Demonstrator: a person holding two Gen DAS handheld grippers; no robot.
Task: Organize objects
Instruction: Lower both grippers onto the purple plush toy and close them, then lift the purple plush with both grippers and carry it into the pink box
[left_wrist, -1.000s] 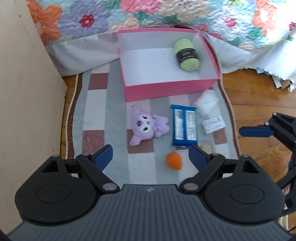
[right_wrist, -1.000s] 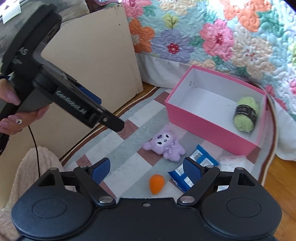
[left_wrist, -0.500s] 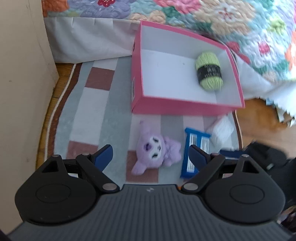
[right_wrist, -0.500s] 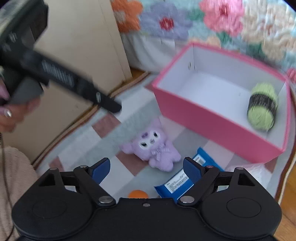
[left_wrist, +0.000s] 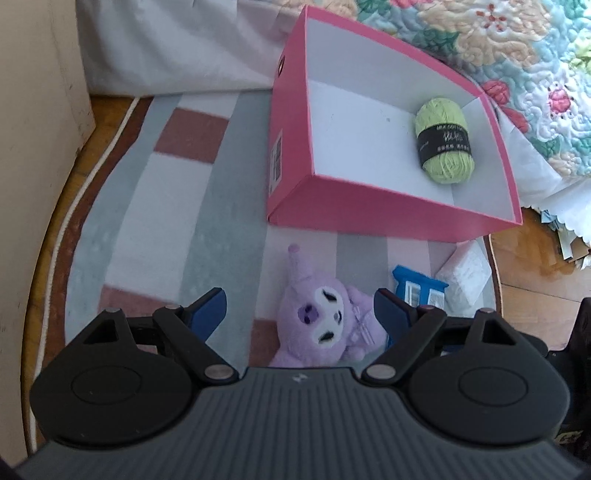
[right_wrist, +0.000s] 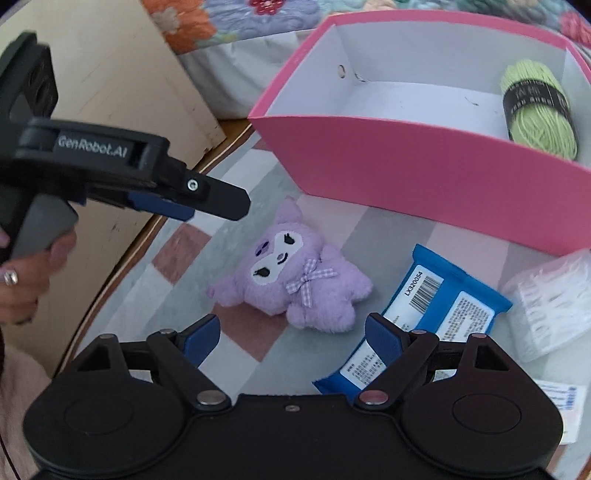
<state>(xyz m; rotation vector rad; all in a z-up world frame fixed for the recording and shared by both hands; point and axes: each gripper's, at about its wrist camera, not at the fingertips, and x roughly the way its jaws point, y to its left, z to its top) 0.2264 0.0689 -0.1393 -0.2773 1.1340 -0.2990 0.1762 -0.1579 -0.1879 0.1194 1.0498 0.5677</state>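
A purple plush toy (left_wrist: 325, 325) (right_wrist: 291, 280) lies face up on the checked rug (left_wrist: 166, 184) in front of the pink box (left_wrist: 369, 218) (right_wrist: 406, 173). A green yarn ball (left_wrist: 445, 144) (right_wrist: 537, 110) rests inside the box at its right end. My left gripper (left_wrist: 298, 308) hangs over the plush, which lies between its blue fingertips and below them. Its jaws are closing, with the pads apart from the toy. My right gripper (right_wrist: 293, 330) stands open just short of the plush with nothing between its fingers. A blue packet (right_wrist: 436, 314) (left_wrist: 417, 288) lies to the plush's right.
A clear white packet (right_wrist: 550, 299) (left_wrist: 465, 273) and a small white card (right_wrist: 561, 398) lie right of the blue packet. A beige board (left_wrist: 33, 147) stands along the rug's left side. A flowered quilt (left_wrist: 517, 55) hangs behind the box. A person's hand (right_wrist: 22, 288) holds the left gripper.
Both grippers have come down and closer to the rug and the plush. The orange object has slipped out of view beneath them.
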